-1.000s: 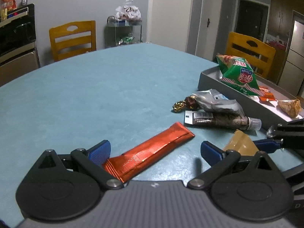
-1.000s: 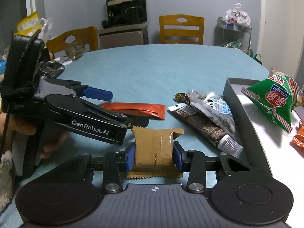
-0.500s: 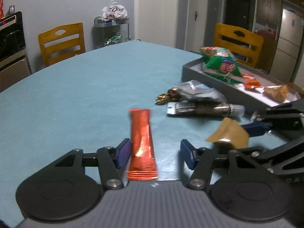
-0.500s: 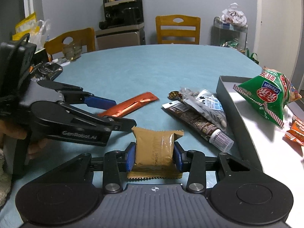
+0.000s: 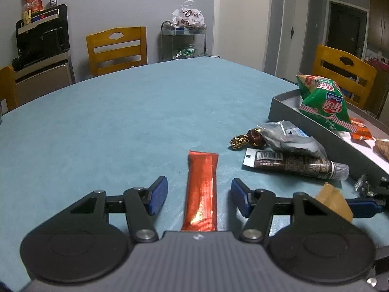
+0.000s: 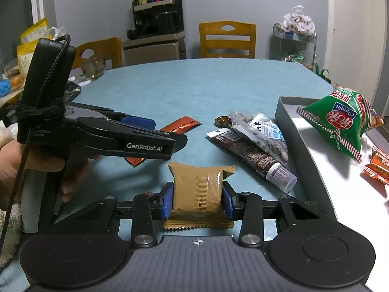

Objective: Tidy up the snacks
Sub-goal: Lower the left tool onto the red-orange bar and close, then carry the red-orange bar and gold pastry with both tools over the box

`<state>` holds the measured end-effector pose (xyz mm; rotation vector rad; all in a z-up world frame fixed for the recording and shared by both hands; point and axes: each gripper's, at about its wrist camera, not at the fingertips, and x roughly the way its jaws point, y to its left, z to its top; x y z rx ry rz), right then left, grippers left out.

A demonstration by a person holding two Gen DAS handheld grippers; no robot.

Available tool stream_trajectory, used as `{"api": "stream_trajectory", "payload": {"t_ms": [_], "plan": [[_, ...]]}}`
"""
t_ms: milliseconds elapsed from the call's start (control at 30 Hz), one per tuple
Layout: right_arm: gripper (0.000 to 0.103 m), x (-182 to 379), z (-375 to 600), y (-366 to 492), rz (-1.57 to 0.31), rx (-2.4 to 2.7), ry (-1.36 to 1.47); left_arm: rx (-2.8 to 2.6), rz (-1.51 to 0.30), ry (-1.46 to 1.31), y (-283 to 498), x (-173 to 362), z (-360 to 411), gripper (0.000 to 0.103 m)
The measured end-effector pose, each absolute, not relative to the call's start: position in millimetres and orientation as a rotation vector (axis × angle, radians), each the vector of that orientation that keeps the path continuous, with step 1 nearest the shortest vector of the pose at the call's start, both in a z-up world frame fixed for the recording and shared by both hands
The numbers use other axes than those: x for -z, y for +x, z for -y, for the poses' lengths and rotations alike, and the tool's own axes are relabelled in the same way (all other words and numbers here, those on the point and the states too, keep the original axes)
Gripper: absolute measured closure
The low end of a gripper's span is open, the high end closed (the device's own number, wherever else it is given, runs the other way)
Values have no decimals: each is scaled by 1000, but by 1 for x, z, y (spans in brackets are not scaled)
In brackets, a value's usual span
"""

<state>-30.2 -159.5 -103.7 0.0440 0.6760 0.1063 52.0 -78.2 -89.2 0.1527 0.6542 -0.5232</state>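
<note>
An orange-red stick sachet lies flat on the teal table, lengthwise between my left gripper's half-spread blue pads. There is a gap on each side, so the pads do not touch it. In the right wrist view the left gripper hovers over the sachet, held by a hand. My right gripper is shut on a brown snack packet, held just above the table. The left wrist view shows that packet at lower right.
A grey tray at the right holds a green chip bag and small orange packets. Beside it lie a brown tube, a silver pouch and gold-wrapped candy. Wooden chairs ring the table.
My left gripper's jaws narrowed from wide open to half spread. The sachet went from slanting across them to lying straight and centred between them. The right gripper kept still with its packet.
</note>
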Motion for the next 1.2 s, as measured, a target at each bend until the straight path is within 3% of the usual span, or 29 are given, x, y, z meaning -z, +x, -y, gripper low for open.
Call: {"api": "stream_trajectory", "payload": {"t_ms": [67,167,300,1200], "plan": [[61,104,160,-30,-675,-105,43,514,-651,145,52,89,77,61],[62,103,159,-31,-676,-110,44,528,-651,133,51,89,75,74],[62,101,159,-35,-668,-118,39,552,-644,151,48,88,75,84],[63,72,192,-69,-518,-151,57,521,-546,61,-13,32,46,85]]}}
